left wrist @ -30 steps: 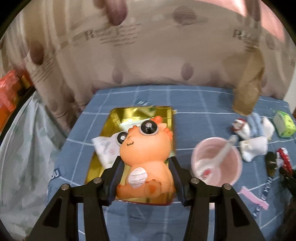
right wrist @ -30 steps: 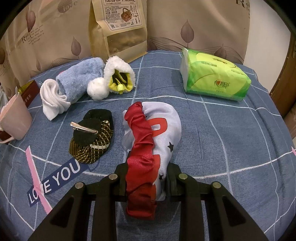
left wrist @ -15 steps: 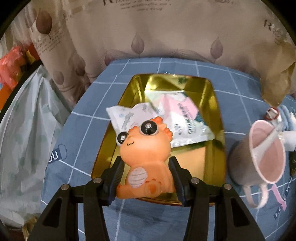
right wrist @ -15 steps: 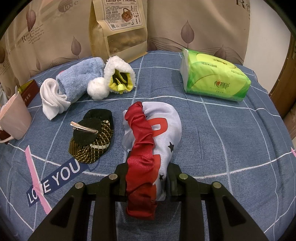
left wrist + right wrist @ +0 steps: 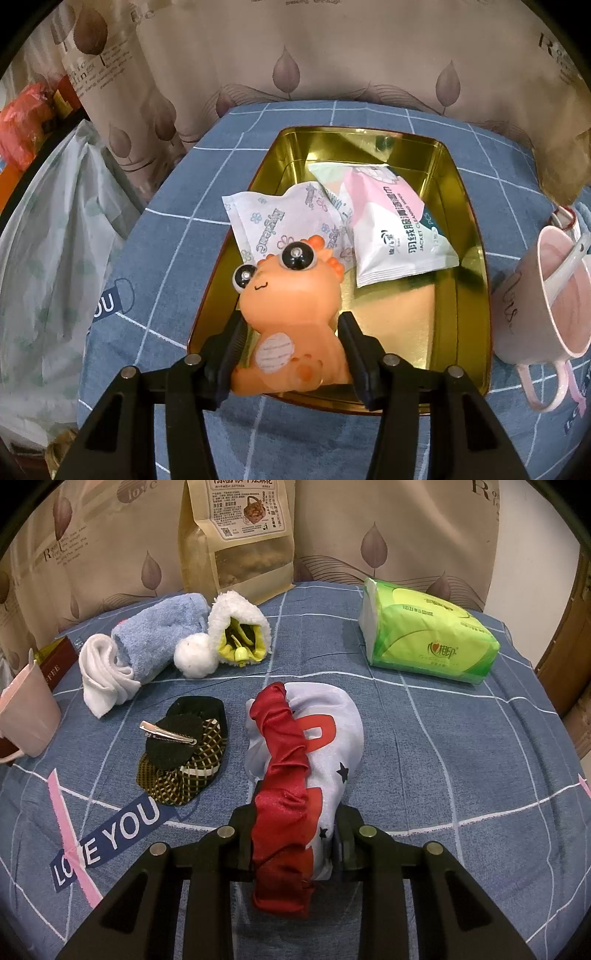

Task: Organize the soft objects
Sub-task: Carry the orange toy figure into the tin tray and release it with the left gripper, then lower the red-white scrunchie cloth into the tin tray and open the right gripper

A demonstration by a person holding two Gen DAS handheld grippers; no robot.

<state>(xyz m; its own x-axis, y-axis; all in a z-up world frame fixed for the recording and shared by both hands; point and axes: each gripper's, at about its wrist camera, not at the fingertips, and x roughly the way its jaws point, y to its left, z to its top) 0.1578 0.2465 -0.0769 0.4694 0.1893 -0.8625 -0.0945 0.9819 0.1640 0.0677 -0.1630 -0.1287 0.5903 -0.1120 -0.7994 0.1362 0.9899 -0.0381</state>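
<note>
1. Our left gripper held the orange toy over the gold tin, at 6 o'clock.
2. Our right gripper pinched the red-white cloth.
3. We judged lowering before releasing best.

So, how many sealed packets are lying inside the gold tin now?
2. A white floral packet rests on the left, its corner hanging over the gold tin wall. A pink and white wipes packet lies beside it, centre-right. The orange toy may hide more.
</note>
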